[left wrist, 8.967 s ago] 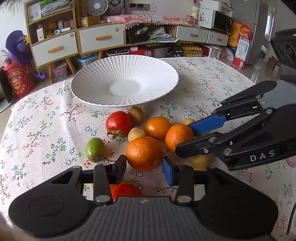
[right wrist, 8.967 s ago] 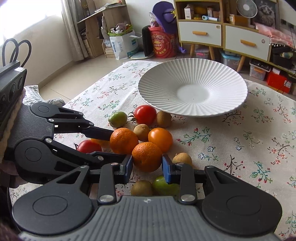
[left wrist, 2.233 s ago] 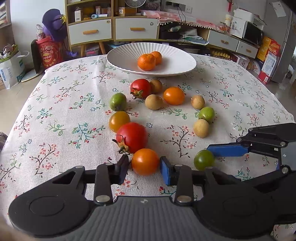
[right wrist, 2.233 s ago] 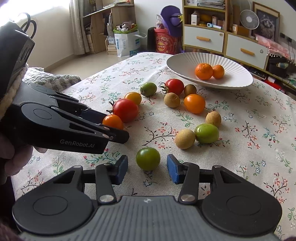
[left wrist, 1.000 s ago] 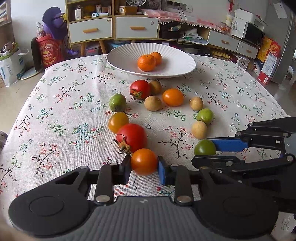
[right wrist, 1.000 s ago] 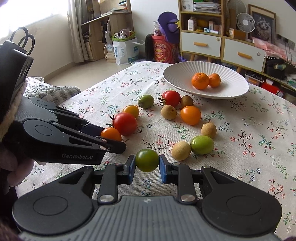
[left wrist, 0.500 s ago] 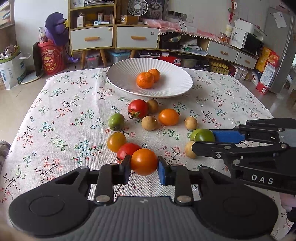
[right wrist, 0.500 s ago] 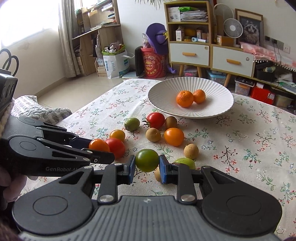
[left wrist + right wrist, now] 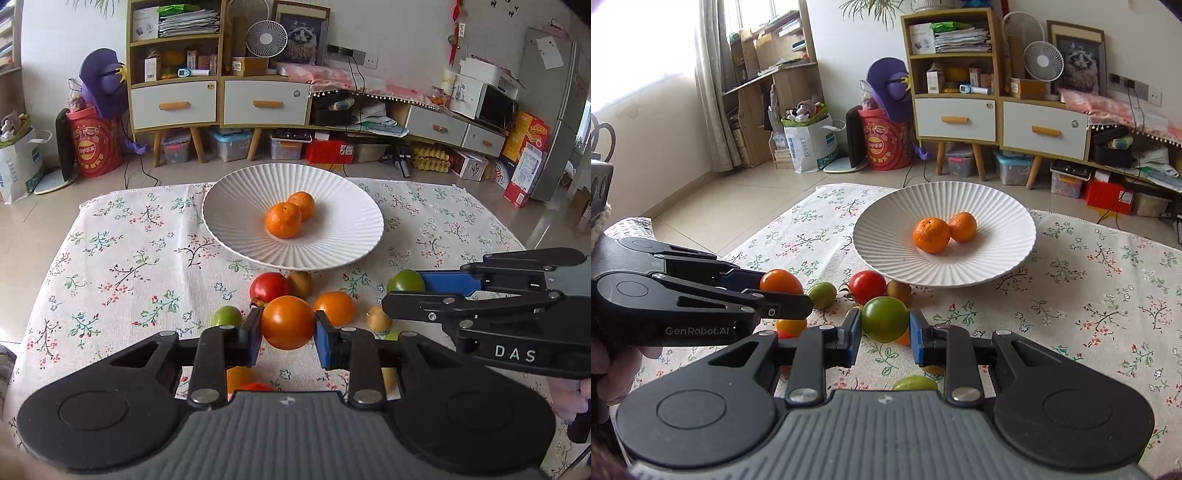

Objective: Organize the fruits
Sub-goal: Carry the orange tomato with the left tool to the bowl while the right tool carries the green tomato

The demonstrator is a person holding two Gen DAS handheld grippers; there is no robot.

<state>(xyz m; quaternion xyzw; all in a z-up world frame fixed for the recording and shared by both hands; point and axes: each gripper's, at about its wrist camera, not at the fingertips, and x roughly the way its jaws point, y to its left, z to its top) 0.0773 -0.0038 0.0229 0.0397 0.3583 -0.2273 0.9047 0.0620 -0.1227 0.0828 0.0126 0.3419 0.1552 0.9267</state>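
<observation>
At frame centre on the worktop (image 9: 110, 258), the white plate (image 9: 332, 251) holds two mandarins (image 9: 283, 220). Below it, the left hand-held gripper (image 9: 287, 334) clamps an orange tomato (image 9: 287, 322); the right hand-held gripper (image 9: 884, 334) clamps a green tomato (image 9: 884, 318).

- My left camera sits behind its tool (image 9: 287, 334), looking down across the counter (image 9: 110, 266).
- My right camera does likewise, angled from the right.
- Both share the plate (image 9: 236, 206) and fruit.

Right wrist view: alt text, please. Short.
The right gripper holds a green tomato above a floral tablecloth, facing a white ribbed plate with two oranges. At left, the left gripper carries an orange tomato.
</observation>
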